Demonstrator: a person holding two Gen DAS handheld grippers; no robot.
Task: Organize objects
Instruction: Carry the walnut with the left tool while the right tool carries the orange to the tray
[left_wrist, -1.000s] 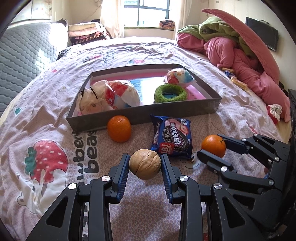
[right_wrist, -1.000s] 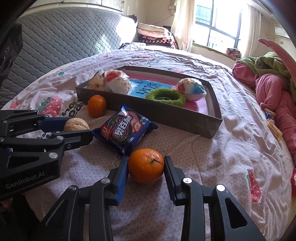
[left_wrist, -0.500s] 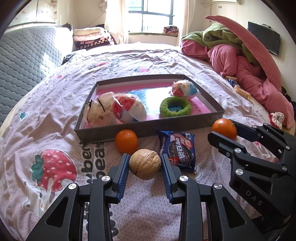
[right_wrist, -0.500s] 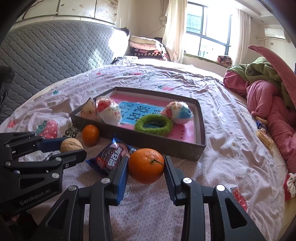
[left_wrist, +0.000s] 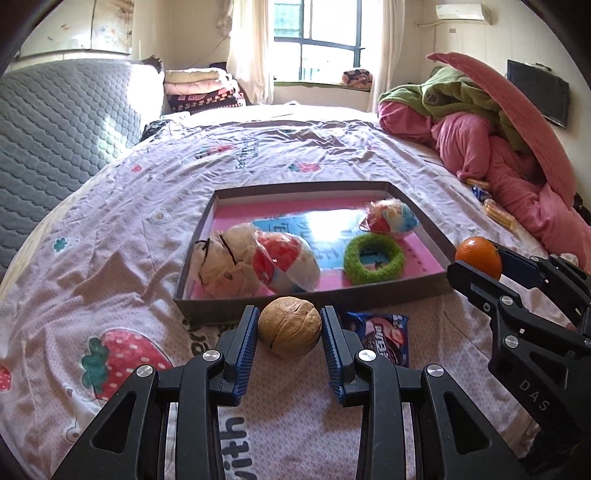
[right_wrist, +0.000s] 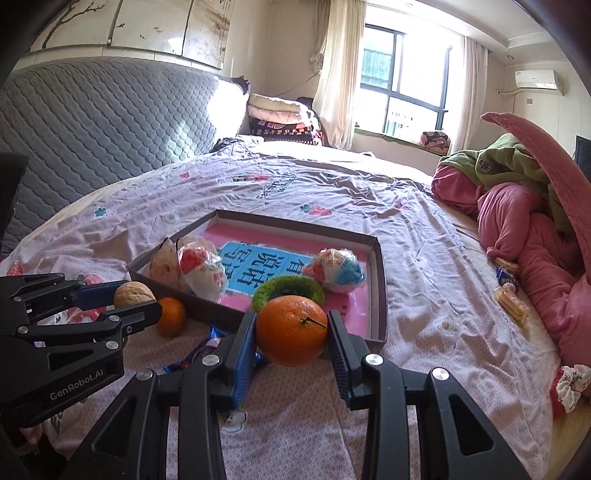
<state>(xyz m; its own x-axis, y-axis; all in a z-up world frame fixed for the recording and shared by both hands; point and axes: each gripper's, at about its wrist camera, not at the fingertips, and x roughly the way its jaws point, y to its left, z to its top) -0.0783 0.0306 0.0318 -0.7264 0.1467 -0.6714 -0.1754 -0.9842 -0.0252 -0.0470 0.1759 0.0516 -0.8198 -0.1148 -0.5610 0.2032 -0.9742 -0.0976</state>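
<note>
My left gripper (left_wrist: 289, 328) is shut on a brown walnut (left_wrist: 289, 326) and holds it above the bed, just before the near wall of the grey tray (left_wrist: 441, 243). My right gripper (right_wrist: 291, 335) is shut on an orange (right_wrist: 291, 330), lifted near the tray's (right_wrist: 382, 291) front right corner. The tray holds a green ring (left_wrist: 373, 258), two wrapped snack balls (left_wrist: 286, 260) (left_wrist: 390, 220) and a white pouch (left_wrist: 225, 260). A second orange (right_wrist: 170, 315) and a blue cookie packet (left_wrist: 382, 338) lie on the bedsheet before the tray.
A pile of pink and green bedding (left_wrist: 498, 147) rises at the right. Small snack packets (right_wrist: 509, 291) lie beside it. A grey quilted headboard (right_wrist: 92, 129) stands at the left, folded blankets (left_wrist: 203, 88) at the far end.
Both grippers have risen and moved toward the tray, each carrying its object. The walnut now hangs at the tray's near wall; the loose orange is hidden behind it in the left view.
</note>
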